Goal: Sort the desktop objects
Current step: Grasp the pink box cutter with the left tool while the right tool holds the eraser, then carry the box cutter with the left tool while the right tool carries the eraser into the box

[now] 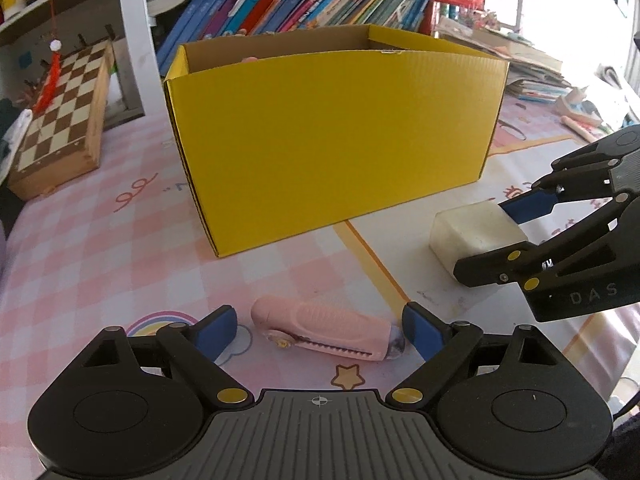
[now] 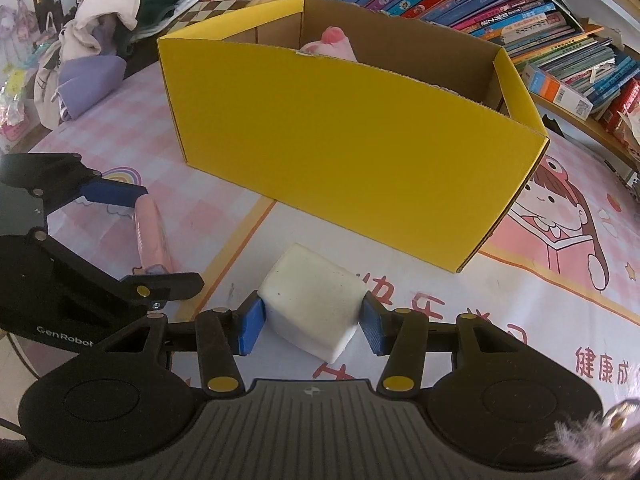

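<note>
On the pink checked desk mat (image 1: 80,240), in front of the open yellow cardboard box (image 1: 332,136)

Our left gripper (image 1: 320,330) is spread wide around the lying pink ridged utility knife (image 1: 328,330); our right gripper (image 2: 312,326) brackets the white rectangular block (image 2: 314,300), though we cannot tell whether its pads press it.

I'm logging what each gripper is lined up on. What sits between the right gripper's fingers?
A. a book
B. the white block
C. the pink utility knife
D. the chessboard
B: in the right wrist view the white block sits on the table between the open right gripper fingers; the pink utility knife lies by the left gripper.
</note>
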A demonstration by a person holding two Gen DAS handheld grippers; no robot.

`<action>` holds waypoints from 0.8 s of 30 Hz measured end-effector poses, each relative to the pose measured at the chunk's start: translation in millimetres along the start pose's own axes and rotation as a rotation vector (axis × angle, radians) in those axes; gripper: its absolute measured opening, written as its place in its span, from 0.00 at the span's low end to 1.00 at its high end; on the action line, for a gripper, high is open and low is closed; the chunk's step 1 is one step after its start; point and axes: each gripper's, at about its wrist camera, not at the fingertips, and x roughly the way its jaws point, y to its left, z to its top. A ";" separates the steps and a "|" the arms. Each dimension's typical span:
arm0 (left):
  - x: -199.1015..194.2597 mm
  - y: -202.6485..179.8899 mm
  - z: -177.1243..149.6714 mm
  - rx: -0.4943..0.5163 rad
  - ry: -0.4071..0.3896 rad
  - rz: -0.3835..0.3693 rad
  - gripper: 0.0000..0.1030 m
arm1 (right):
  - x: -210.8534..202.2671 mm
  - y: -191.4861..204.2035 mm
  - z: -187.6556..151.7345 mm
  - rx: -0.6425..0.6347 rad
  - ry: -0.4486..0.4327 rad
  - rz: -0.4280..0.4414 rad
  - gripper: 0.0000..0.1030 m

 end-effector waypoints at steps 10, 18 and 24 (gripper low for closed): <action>-17.2 1.6 0.6 -0.019 -0.027 -0.002 0.74 | -7.0 2.5 -3.3 0.016 -0.010 -0.017 0.47; -37.1 1.7 3.0 -0.036 -0.057 -0.004 0.74 | -22.3 0.0 0.9 0.039 -0.034 -0.025 0.46; -60.1 -2.6 12.9 -0.024 -0.099 -0.007 0.74 | -40.2 -0.4 5.9 0.057 -0.052 -0.010 0.46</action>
